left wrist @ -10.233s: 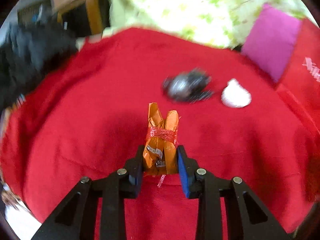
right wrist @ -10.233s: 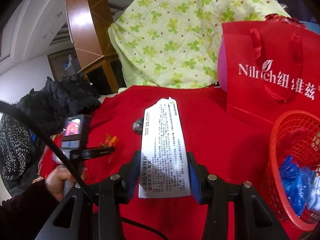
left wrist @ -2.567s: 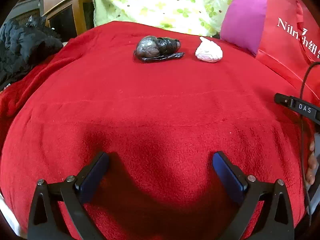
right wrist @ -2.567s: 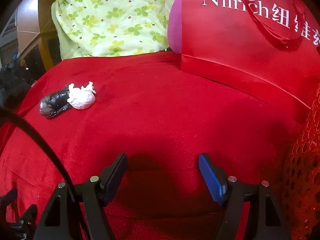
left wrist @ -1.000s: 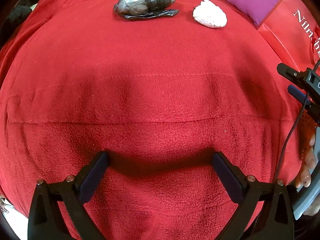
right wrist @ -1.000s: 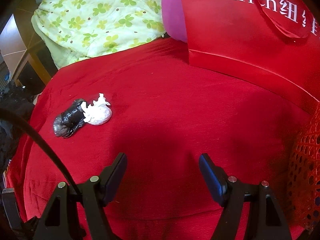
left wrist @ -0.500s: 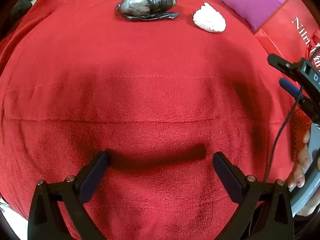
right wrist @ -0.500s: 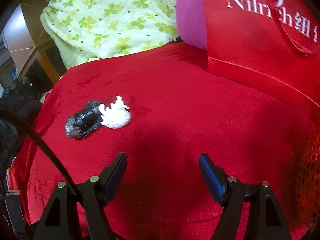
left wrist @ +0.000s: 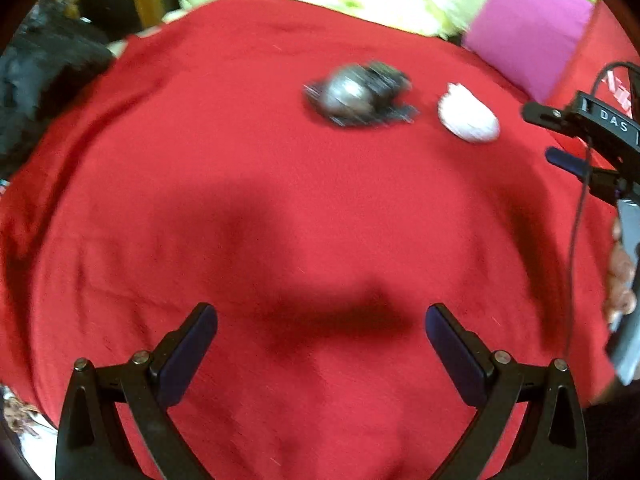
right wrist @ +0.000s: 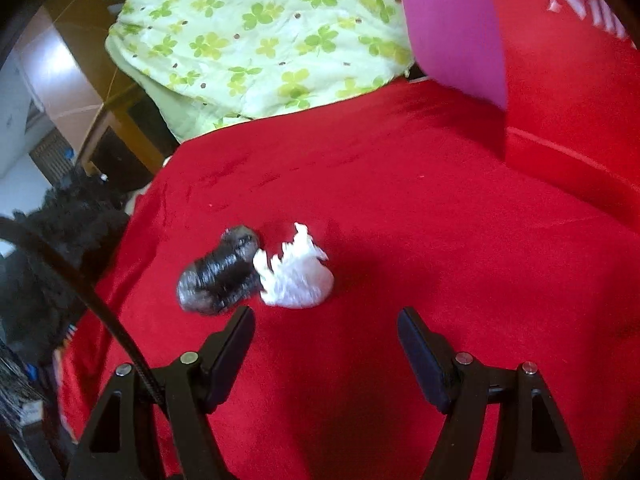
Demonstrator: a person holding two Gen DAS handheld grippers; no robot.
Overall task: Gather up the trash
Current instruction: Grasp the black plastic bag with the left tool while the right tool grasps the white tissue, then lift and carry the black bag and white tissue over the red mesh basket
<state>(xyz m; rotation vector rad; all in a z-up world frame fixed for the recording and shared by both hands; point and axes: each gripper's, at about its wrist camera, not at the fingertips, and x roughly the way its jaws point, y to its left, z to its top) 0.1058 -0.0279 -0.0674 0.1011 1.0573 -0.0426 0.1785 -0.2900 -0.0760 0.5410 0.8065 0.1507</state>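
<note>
Two pieces of trash lie side by side on the red blanket (left wrist: 240, 208): a black knotted plastic bag (left wrist: 358, 94) (right wrist: 219, 276) and a white knotted plastic bag (left wrist: 469, 119) (right wrist: 295, 274). My left gripper (left wrist: 320, 340) stands open over bare blanket, well short of both bags. My right gripper (right wrist: 326, 338) is open too, its fingertips just in front of the white bag, which sits slightly left of the gap. Nothing is between either pair of fingers. The right gripper (left wrist: 576, 140) also shows at the right edge of the left wrist view, held by a hand (left wrist: 622, 276).
A red paper bag (right wrist: 568, 80) stands at the right with a magenta cushion (right wrist: 452, 24) behind it. A green floral quilt (right wrist: 260, 40) is piled at the back. Dark clothing (right wrist: 60, 248) lies off the blanket's left edge, and a cable (right wrist: 80, 284) crosses the lower left.
Both grippers have tilted up and moved forward toward the bags. In the right wrist view the white bag has come much closer to the fingertips. Both stay open and empty.
</note>
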